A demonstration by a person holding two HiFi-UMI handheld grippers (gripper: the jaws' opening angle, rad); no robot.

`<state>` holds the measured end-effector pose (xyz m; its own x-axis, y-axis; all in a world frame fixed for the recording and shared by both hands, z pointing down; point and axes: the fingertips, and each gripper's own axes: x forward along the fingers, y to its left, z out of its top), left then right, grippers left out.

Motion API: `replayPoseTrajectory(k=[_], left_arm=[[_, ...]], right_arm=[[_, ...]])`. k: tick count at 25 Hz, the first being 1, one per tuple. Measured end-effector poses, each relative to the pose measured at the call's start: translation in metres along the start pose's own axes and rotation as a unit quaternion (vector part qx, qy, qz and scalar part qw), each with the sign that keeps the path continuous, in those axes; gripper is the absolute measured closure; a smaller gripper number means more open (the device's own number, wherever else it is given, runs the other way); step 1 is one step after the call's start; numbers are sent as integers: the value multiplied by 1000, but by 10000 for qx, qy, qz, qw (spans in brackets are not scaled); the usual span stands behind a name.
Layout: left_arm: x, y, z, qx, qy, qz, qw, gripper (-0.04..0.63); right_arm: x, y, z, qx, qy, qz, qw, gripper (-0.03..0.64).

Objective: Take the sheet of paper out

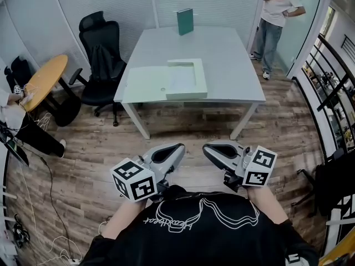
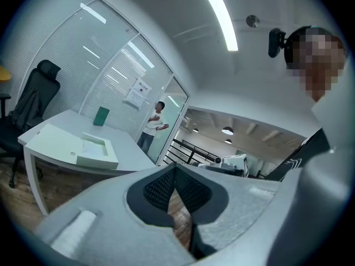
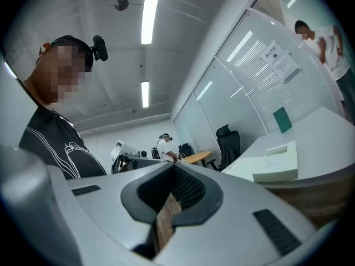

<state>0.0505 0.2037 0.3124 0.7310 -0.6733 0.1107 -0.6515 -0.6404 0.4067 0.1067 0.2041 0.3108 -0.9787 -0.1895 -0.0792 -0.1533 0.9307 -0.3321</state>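
A pale green open box (image 1: 188, 87) lies on the grey table (image 1: 238, 71), its lid (image 1: 145, 83) folded flat to the left. A white sheet of paper (image 1: 181, 80) rests inside the box. Both grippers hang close to my chest, far from the table. My left gripper (image 1: 178, 148) is shut with nothing in it, tips touching (image 2: 175, 168). My right gripper (image 1: 206, 148) is likewise shut and empty (image 3: 175, 168). The two point toward each other. The box (image 2: 97, 151) shows small in the left gripper view and at the right (image 3: 277, 162) in the right gripper view.
A dark green book (image 1: 184, 21) stands upright at the table's far edge. A black office chair (image 1: 102, 54) and a round wooden table (image 1: 44, 79) are at the left. One person (image 1: 277, 15) stands at the far right by a glass door. Wooden floor lies between me and the table.
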Motion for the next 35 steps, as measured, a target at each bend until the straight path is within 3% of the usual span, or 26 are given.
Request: replayPoseTrajectory(k=[12,22,28,35], left_arm=[[30,81,19,-201,148,-22,9997,583],[63,198,66,-435,380,-40,9983,581],[71,275,101,-580,313,-19,9978,581],[90,333,97,-728,646,-46,9952,581]], right_arm=[[42,-77,0,371,-49,-246,9990,609],[117,-174,23,644,-49,-500,9967,609],[171,-229,38,664,-37,-673,9955,609],[198,-274,35,728,29,-901,9933,609]])
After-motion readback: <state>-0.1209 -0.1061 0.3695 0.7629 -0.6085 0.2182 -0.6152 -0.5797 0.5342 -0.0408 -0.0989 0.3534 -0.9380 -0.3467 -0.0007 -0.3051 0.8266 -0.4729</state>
